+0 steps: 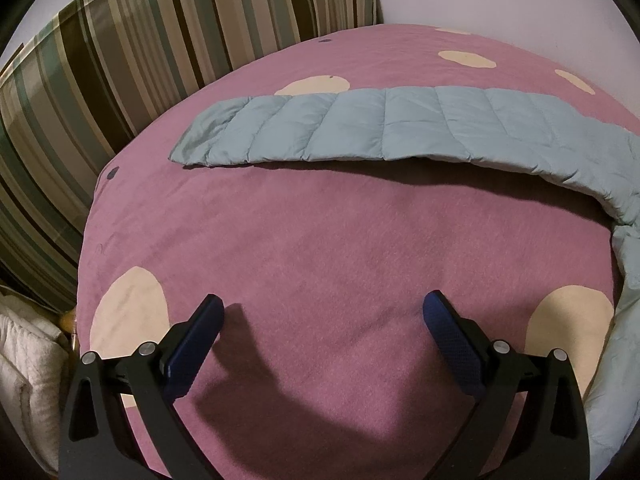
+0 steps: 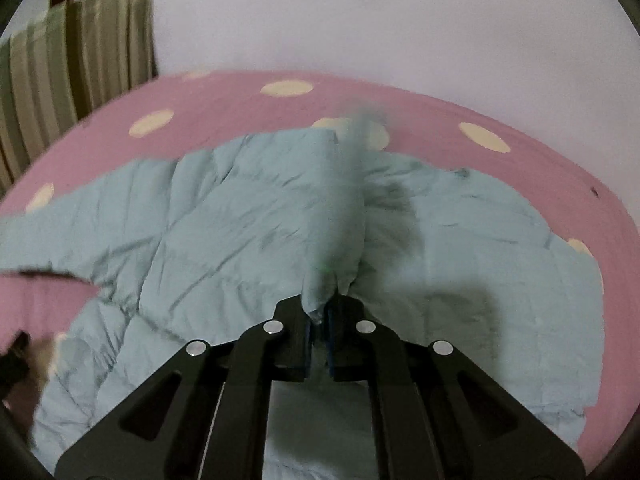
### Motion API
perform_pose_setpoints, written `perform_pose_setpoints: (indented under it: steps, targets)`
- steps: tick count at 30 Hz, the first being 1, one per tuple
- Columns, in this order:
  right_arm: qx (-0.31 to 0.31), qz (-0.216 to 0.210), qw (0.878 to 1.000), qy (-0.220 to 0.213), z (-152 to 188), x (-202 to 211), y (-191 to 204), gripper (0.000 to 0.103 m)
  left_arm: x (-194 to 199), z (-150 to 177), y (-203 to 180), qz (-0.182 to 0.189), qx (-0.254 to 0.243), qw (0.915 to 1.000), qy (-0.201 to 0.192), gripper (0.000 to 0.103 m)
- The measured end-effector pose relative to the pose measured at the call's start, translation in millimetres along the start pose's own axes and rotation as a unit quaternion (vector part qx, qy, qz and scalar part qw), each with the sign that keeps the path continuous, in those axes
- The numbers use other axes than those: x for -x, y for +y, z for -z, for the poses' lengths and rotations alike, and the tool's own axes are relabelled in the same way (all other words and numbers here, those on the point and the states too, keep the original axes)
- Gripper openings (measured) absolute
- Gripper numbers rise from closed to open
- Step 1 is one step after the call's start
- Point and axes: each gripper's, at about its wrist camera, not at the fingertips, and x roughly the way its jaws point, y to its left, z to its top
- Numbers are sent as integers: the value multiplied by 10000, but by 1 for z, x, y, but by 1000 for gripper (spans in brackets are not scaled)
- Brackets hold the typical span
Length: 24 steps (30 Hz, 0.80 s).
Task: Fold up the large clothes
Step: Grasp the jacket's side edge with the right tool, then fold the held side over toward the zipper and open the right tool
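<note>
Nearest to us, the right gripper (image 2: 319,316) has its jaws pressed together on a bunched fold of the pale blue quilted jacket (image 2: 248,232). The pinched cloth rises straight ahead of the fingertips as a blurred ridge. Just beyond and to both sides of the jaws, the body of the jacket lies spread on the pink bedcover (image 2: 224,100), creased and puffy, and reaches almost to the far row of cream dots.

The left gripper (image 1: 323,312) stands spread wide and holds nothing. Directly under and ahead of its fingers we find only bare cover. Further ahead, well apart from the jaws, one sleeve (image 1: 332,124) of the jacket lies flat and straight across the view, its cuff toward the left. To the right of the gripper the sleeve curves down into the jacket's body. Beyond the bed's left edge stands a striped cushion (image 1: 132,52), and a plain wall behind it.

We judge the garment light, soft and padded. It should compress readily under the pads and spring back once released. Its smooth shell looks slippery, so a shallow pinch may slide off. We would take hold at a seam, hem or cuff, where layers are stitched and firmer. For the free hand, the cuff end of the outstretched sleeve appears the sensible place.
</note>
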Motion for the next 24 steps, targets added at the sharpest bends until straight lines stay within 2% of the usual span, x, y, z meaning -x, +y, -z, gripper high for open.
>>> perform_pose_setpoints:
  steps: [3,5,7,11,14,16,19,20,24]
  targets:
    - [201,-27,9997,163,4,-9,14,23,0,0,0,-6,-5,10000,-2,99]
    - [273,-127,9992,259,8,-14,21,44,0,0,-1,-10,-8,10000,2,99]
    - [338,-338,9986,234,12,-10,28,51,0,1,0,-8,-8,10000,1,99]
    - [313,-738,9967,136,16,14,23,51,0,1,0,4,1,10000,7,99]
    - [-69,-873,9962,-21,19,43,-10,51,0,0,0,3,1,10000,6,99]
    - [-397,-722,9965,-144,22,59,-45,50,0,1,-1,0,-1,10000,5,99]
    - [-931,-210,9952,-194,32,70,-112,34,0,1,-1,-8,-8,10000,1,99]
    - [-1141,-51,9934,-132,37,69,-134,32,0,0,-1,-4,-6,10000,4,99]
    - [-1841,357,9822,73,62,54,-200,31,0,0,-1,-25,-19,10000,0,99]
